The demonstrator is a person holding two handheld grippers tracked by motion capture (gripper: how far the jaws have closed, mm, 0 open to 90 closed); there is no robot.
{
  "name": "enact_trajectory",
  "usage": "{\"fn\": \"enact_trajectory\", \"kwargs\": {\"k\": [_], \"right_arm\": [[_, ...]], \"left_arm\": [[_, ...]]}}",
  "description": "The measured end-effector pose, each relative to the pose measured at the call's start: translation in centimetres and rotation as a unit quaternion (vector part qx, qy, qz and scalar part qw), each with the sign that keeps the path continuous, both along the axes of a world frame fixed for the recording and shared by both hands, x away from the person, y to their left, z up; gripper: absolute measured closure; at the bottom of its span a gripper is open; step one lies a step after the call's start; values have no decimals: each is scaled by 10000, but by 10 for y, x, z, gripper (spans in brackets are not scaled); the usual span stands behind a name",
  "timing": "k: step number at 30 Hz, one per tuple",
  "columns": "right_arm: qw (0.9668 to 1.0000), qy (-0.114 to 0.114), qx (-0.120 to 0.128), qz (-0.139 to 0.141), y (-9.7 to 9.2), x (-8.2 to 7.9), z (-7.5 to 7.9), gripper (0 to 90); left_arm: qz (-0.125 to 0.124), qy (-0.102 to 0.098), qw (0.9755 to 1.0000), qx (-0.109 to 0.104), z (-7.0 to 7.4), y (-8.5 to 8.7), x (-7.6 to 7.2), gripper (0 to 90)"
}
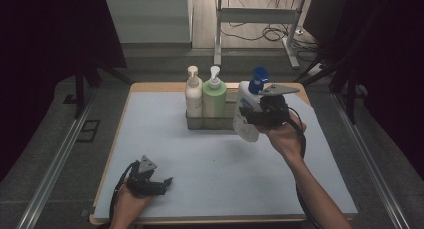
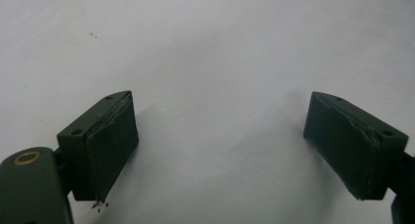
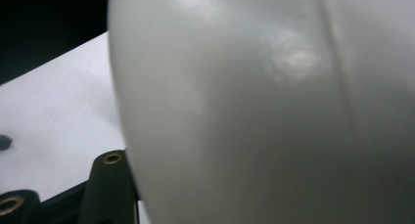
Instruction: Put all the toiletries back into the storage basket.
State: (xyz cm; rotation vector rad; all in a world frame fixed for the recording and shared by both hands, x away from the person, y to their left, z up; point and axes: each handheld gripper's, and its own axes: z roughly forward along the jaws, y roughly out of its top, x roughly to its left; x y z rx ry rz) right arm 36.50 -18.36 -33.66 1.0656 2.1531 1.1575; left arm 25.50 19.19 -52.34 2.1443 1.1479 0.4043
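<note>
Blue-capped bottle (image 1: 246, 120) within right tool (image 1: 250, 115)

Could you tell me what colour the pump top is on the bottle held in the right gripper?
Blue; the white bottle's pump top shows best in the high view.

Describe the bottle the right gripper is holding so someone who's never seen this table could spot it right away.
Start at the metal rack near the table's far edge, holding a cream bottle and a green bottle. At the rack's right end, the right gripper grips a white bottle, tilted. It alone has a blue pump; its neighbours' pumps are white.
</note>
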Motion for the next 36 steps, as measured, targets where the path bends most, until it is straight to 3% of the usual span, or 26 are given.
{"fn": "enact_trajectory", "kwargs": {"k": [36], "right_arm": [[9970,-98,112,-763,16,73,-1,409]], "left_arm": [[1,20,10000,7,0,0,0,122]]}}
